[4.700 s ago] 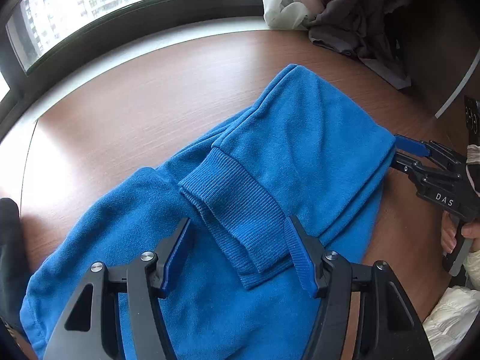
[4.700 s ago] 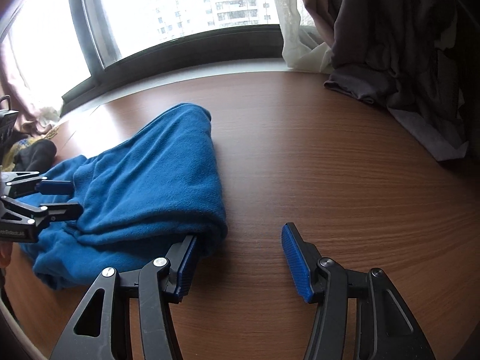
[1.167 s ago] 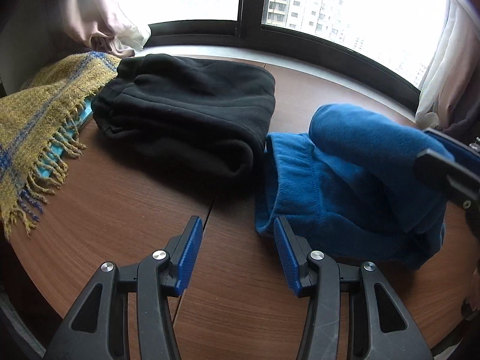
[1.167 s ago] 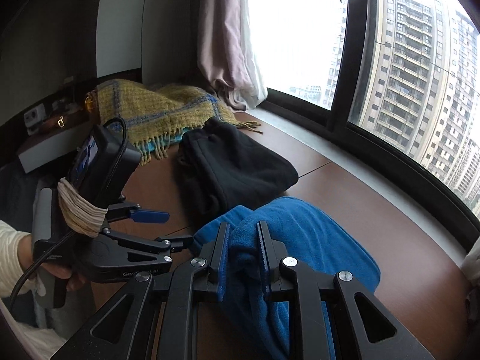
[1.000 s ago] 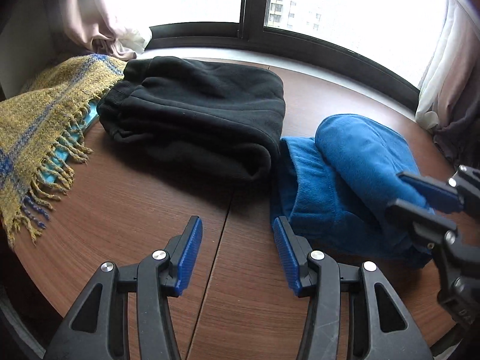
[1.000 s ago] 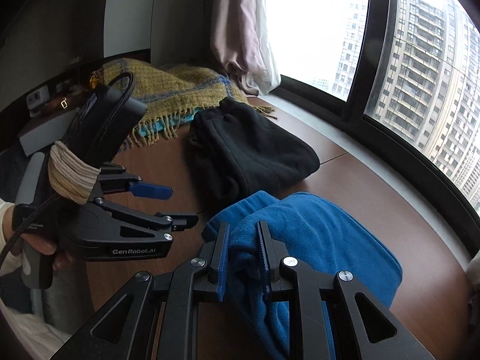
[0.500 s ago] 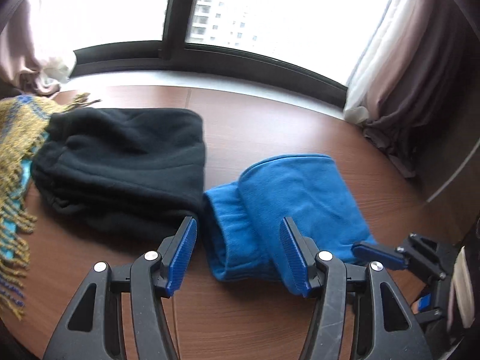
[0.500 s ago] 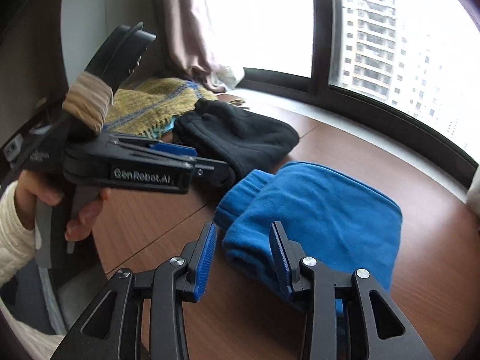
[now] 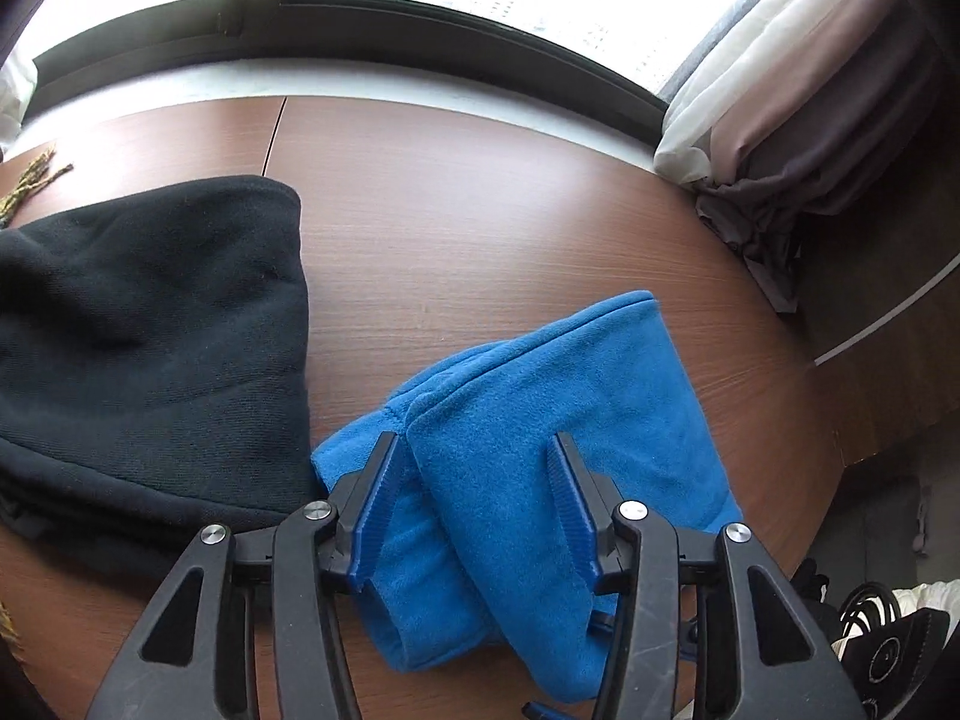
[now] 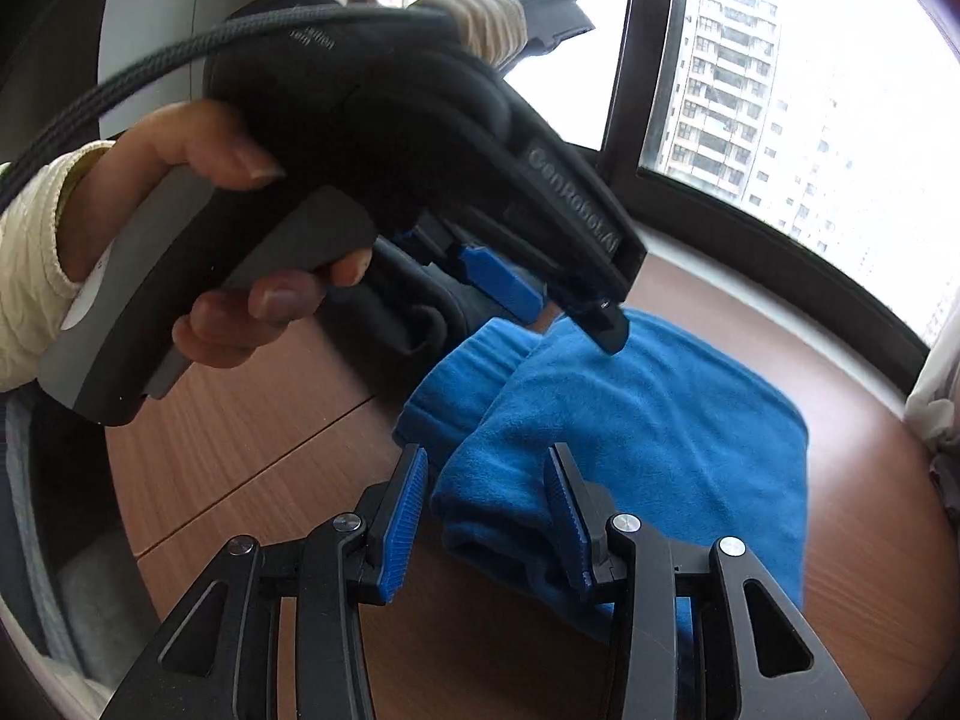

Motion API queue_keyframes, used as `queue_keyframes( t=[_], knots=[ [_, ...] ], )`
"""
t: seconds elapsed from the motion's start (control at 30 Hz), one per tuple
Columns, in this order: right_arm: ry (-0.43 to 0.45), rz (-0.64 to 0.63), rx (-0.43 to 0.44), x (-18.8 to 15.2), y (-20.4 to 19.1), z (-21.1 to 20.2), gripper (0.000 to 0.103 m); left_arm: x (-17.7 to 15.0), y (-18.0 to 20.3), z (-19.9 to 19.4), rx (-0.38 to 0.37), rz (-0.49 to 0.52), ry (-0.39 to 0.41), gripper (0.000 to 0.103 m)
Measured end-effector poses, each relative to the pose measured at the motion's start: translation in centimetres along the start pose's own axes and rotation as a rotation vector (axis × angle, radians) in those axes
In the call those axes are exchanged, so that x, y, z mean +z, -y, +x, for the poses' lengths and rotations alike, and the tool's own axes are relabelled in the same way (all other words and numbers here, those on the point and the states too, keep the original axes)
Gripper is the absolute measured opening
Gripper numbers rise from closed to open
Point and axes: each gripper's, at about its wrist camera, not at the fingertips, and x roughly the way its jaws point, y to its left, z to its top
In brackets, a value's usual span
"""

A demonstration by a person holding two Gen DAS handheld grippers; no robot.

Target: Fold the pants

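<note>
The blue fleece pants [image 9: 540, 420] lie folded into a compact bundle on the brown wooden table [image 9: 480, 192]. My left gripper [image 9: 477, 474] is open, its jaws straddling the top fold of the bundle from above. In the right wrist view the pants [image 10: 648, 420] lie ahead, and my right gripper [image 10: 489, 495] is open with its jaws around the bundle's near corner. The left gripper [image 10: 540, 294], held by a hand, hovers over the pants' far left edge in that view.
Folded black pants [image 9: 138, 324] lie just left of the blue bundle, touching it. Curtains [image 9: 792, 120] bunch on the table at the far right. A window sill [image 9: 360, 84] runs along the back. Yellow scarf fringe [image 9: 30, 186] shows at far left.
The right gripper let go of the blue bundle and now stands open. The left gripper moved in over the bundle, its open jaws now straddling the top fold.
</note>
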Motion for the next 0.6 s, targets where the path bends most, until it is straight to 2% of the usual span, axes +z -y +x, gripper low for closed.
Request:
queue_keyframes(
  t=[0.1,0.37,0.43,0.6],
  knots=[
    [-0.036,0.043,0.032,-0.6,0.3,0.8,0.042,0.0,-0.3,0.9,-0.003,-0.015,-0.028,0.048],
    [-0.081,0.106,0.054,-1.5,0.9,1.8,0.042,0.5,-1.1,2.7,-0.045,-0.057,-0.052,0.047],
    [-0.081,0.111,0.053,-1.4,0.9,2.0,0.042,0.5,-1.2,2.6,-0.078,-0.064,-0.052,0.029],
    [-0.077,0.103,0.050,-1.1,0.4,1.8,0.042,0.8,0.2,0.6,-0.096,-0.028,-0.010,0.025]
  ],
)
